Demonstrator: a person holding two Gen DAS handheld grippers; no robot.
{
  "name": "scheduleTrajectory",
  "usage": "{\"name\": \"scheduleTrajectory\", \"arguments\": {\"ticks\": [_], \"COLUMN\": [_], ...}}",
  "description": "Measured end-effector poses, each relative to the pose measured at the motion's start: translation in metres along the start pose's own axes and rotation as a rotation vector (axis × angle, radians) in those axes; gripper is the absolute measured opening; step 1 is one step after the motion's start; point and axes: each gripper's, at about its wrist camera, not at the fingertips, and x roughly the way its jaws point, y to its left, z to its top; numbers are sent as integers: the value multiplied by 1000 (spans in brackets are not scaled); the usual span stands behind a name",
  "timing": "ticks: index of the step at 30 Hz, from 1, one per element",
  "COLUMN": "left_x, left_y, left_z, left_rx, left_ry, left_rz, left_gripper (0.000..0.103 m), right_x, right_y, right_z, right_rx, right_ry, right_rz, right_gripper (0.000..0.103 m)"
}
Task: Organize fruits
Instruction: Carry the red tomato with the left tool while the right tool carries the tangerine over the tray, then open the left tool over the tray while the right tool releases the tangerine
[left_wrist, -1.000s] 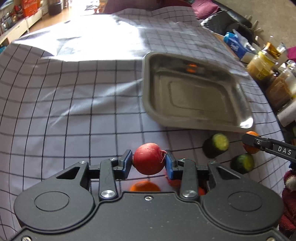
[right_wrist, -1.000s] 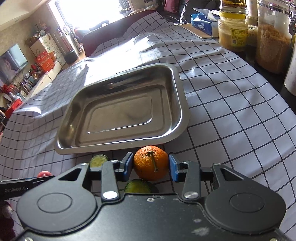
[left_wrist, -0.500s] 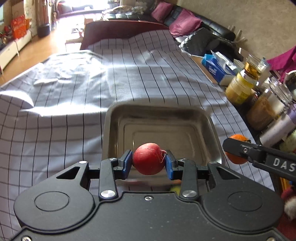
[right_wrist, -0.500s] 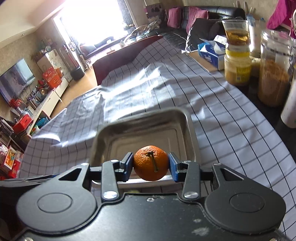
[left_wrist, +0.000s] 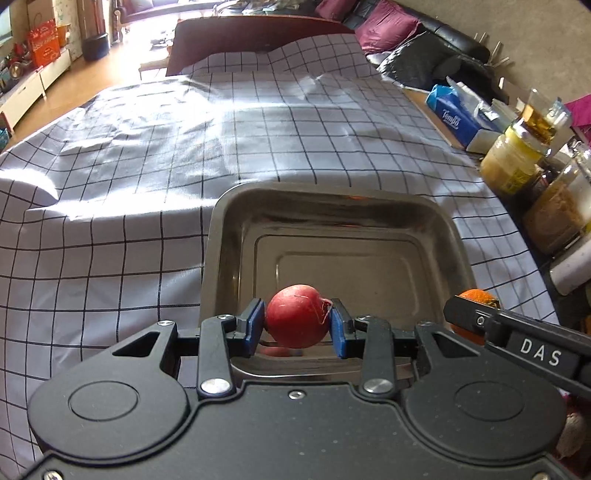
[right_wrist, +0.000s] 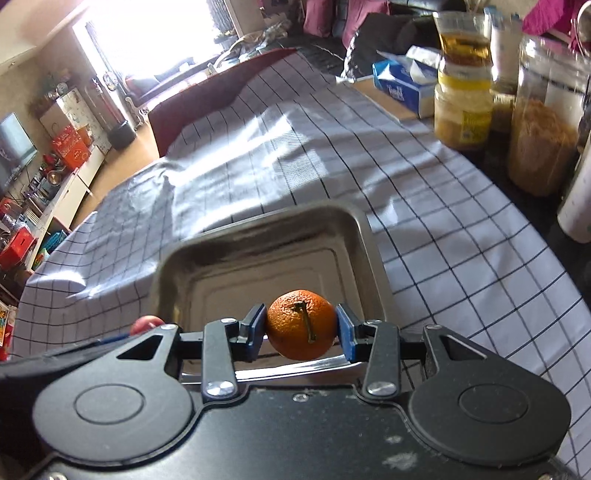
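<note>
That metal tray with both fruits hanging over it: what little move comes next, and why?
Probably lower the left gripper a little and release. Its pads pinch the red fruit above the near end of the empty metal tray; the right gripper holds the orange there too.

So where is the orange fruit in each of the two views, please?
Left wrist view: the orange fruit shows at the right edge, partly hidden behind the right gripper that holds it.
Right wrist view: the fruit is at lower centre, clamped between the blue fingers.
Shared landmark: the empty metal tray, just beyond the fruit in both views.
</note>
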Motion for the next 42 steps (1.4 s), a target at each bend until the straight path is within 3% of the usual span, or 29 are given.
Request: {"name": "scheduleTrajectory", "arguments": {"ticks": [16, 29, 42], "left_x": [19, 16, 14], "left_y": [1, -2, -4], "left_z": [1, 0, 0], "left_rx": [-1, 14, 19], "left_ry": [38, 15, 7], "left_rz": [38, 56, 60], "left_gripper": [46, 47, 48], "right_x": [7, 15, 8], "right_y": [4, 3, 4], "right_z": [-2, -3, -4], "right_rx": [-36, -33, -37], "right_ry": [-29, -14, -58], "right_rz": [4, 7, 12], "right_gripper": [43, 43, 45]}}
